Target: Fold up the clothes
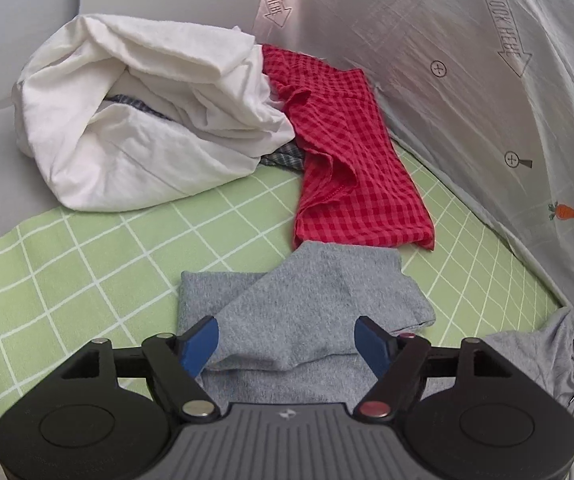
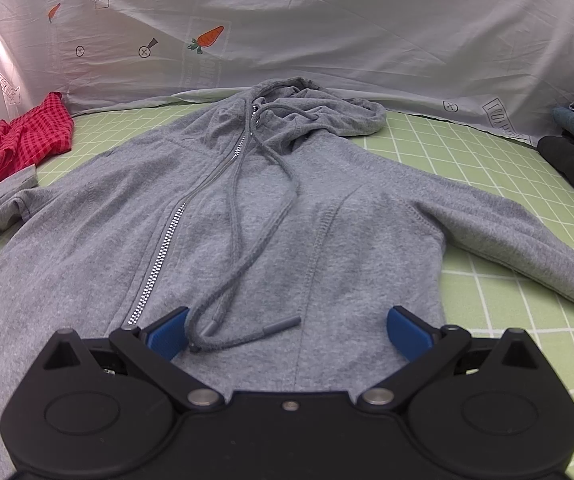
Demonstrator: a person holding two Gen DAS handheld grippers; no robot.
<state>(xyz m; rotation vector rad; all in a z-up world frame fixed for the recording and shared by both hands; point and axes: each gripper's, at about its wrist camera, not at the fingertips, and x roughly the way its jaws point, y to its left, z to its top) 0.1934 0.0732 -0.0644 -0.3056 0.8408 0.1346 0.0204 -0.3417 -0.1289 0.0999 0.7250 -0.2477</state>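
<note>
Hoodie is lying flat, one sleeve folded; both grippers are hovering spread, pinching nothing.

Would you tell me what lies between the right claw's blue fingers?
Right wrist view: the grey hoodie's drawstring tips lying on its grey front, inside the open right claw.

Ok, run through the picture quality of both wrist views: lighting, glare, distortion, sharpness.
Left wrist view: even, soft light, pinkish glare on the carrot-printed white sheet, grid lines of the green checked cover bowed by the fisheye, dark corners, crumpled white cloth sharp. Right wrist view: flat light, faint shadows only, grey zip-up hoodie in focus, edges curved, no motion blur.
</note>
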